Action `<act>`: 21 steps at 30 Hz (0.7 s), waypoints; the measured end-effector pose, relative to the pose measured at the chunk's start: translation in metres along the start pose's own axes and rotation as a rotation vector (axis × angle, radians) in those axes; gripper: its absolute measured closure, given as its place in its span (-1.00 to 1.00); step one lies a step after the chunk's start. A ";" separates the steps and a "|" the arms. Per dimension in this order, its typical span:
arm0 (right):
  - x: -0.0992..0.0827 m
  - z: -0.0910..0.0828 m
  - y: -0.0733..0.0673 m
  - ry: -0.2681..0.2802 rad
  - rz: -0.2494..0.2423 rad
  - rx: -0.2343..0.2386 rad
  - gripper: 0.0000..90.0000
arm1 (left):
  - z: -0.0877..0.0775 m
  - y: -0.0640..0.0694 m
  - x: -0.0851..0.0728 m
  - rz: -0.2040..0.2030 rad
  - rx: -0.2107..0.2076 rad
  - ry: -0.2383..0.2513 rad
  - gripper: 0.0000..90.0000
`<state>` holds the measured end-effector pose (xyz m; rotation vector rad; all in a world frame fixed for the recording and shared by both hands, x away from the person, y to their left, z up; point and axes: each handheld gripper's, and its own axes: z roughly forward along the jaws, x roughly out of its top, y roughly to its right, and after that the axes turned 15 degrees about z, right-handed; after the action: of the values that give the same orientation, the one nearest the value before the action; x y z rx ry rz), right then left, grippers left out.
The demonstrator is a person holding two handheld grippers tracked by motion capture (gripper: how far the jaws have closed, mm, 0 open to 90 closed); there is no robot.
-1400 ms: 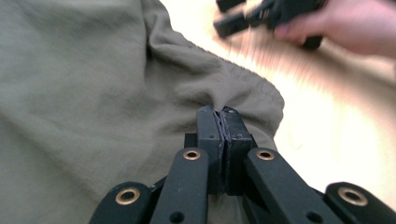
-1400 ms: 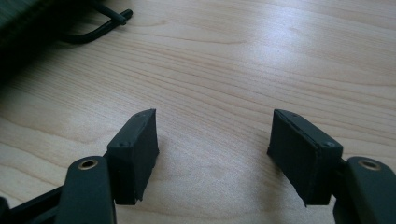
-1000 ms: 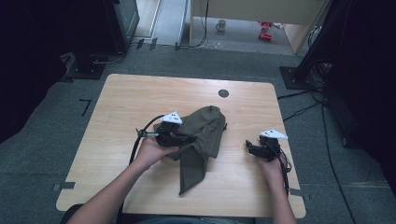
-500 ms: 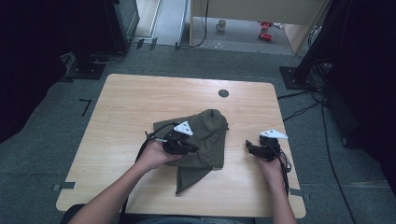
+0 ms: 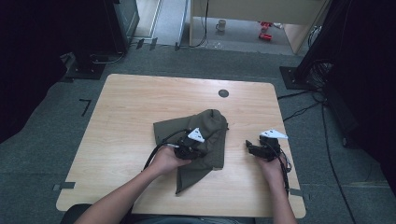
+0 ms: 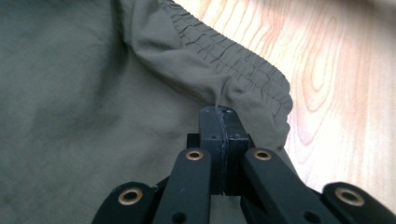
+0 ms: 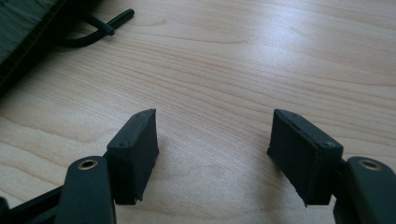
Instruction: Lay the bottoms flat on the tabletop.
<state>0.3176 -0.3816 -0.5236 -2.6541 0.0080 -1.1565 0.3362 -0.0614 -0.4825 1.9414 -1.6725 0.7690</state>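
The bench (image 5: 140, 116) is a pale wooden slab with rounded corners, smooth and streaked with fine grain, with a small dark round cap (image 5: 223, 93) set near its far edge. On its middle lies an olive-green garment (image 5: 210, 128), soft matte woven cloth, folded over on itself into a lumpy heap with a narrow tail pointing toward the person; its gathered elastic hem (image 6: 233, 60) runs in tight ribbed puckers along one border. The left claw (image 5: 201, 150) sits on top of this garment near its middle, jaws pressed fully together and pinching a fold of cloth just under the elastic hem, which bunches up at the jaw tips. The left forearm reaches in diagonally from the lower edge, hand wrapped round the grip. The right claw (image 5: 248, 145) rests low over bare wood just beside the garment's right edge, apart from it, its blunt black rubbery jaws spread wide with nothing between them.
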 end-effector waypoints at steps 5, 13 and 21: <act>0.000 0.000 0.000 -0.001 -0.001 0.001 -0.29 | -0.032 -0.005 0.011 -0.021 0.005 0.109 1.00; 0.000 0.000 0.000 -0.001 -0.001 0.000 -0.29 | -0.084 -0.034 0.003 -0.128 0.074 0.260 1.00; 0.000 0.000 0.000 -0.001 -0.001 0.001 -0.29 | -0.124 -0.080 -0.031 -0.246 0.209 0.295 1.00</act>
<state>0.3176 -0.3817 -0.5236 -2.6545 0.0061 -1.1550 0.3976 0.0565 -0.4107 2.0059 -1.1952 1.1048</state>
